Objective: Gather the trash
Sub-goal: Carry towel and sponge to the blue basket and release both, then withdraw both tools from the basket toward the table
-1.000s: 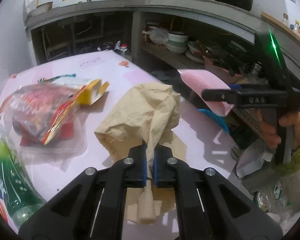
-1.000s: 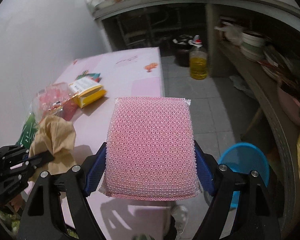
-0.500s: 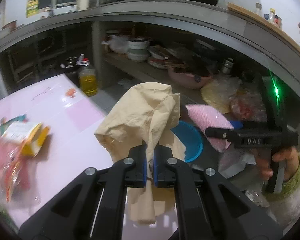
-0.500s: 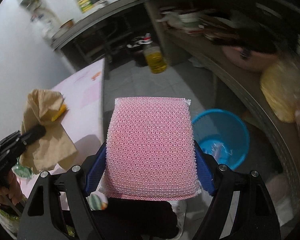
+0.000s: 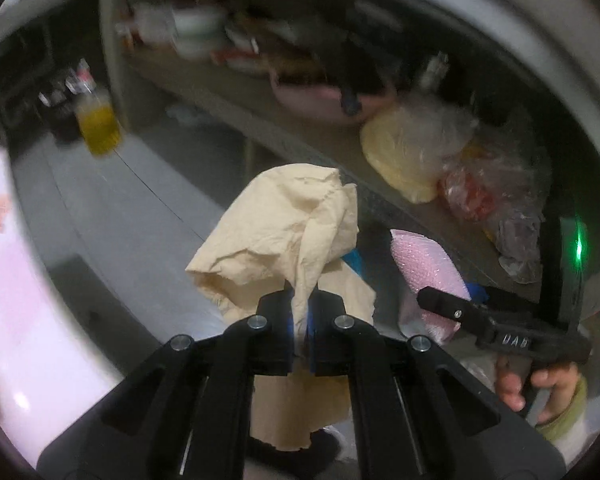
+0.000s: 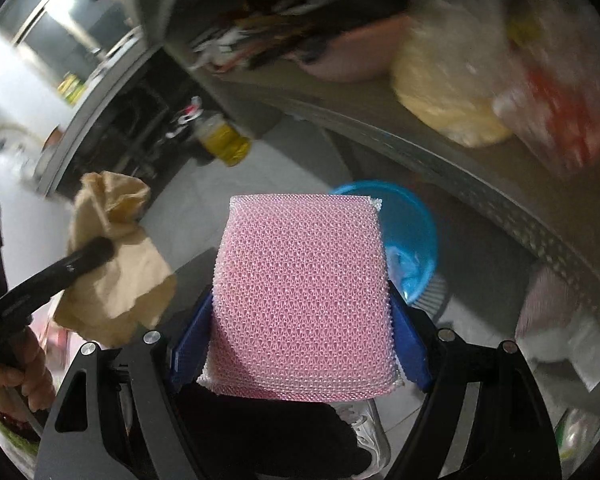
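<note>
Black plastic left gripper with blue pads, 4 silver screws, black right gripper, yellow-green knit cuff

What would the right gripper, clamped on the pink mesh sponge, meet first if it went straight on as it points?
Probably the round blue plastic bin on the floor, just past the pink mesh sponge in the right gripper. Depth is unclear.

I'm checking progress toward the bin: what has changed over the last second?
Both claws swung off the pink table and now sit over the floor by the blue bin. Unchanged: the left claw stays shut on the tan paper, the right claw on the pink sponge.
</note>
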A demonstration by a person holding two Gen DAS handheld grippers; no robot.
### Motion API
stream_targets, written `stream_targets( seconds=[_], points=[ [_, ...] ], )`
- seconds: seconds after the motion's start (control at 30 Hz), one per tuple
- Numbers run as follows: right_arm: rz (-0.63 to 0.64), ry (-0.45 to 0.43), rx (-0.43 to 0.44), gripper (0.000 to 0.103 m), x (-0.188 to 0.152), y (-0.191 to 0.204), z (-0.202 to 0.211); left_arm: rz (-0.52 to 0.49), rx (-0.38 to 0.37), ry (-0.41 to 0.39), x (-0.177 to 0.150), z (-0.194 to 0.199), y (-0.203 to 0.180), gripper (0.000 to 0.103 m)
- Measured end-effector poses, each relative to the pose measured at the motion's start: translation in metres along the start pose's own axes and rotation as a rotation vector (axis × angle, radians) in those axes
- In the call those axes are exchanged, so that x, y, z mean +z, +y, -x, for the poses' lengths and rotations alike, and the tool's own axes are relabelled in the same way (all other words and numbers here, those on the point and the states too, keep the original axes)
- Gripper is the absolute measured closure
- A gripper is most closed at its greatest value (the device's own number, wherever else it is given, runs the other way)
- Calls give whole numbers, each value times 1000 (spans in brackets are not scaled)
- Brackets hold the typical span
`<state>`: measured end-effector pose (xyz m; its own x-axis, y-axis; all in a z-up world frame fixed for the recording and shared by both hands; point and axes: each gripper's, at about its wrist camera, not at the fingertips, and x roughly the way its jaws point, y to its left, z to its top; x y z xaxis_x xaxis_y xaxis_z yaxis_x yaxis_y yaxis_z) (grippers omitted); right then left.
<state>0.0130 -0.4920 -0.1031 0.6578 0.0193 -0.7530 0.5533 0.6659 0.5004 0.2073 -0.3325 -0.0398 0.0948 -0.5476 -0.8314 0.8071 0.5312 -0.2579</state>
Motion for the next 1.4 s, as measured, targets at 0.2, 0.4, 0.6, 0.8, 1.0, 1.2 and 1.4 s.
stream_targets(
  seconds=[0.2,0.4,0.6,0.8,1.0,1.2,1.4],
  points=[
    [-95,51,-31,25,8,-33,-49,124,-79,232,25,-100,14,100],
    [-158,75,-43,23,24,-54,-105,197,-81,335,45,-166,26,80],
    [-172,77,-44,15,37,-59,-165,277,-75,303,64,-193,39,52],
    [-201,88,-54,15,34,-67,-199,310,-108,242,68,-181,43,48],
    [-186,46,-50,15,25,-64,-176,273,-124,144,75,-135,36,40],
    [-141,-19,-47,15,11,-53,-124,219,-134,7,68,-63,27,30],
    [-30,-75,-49,11,-5,-16,-71,74,-82,-156,34,23,7,20]
  ],
)
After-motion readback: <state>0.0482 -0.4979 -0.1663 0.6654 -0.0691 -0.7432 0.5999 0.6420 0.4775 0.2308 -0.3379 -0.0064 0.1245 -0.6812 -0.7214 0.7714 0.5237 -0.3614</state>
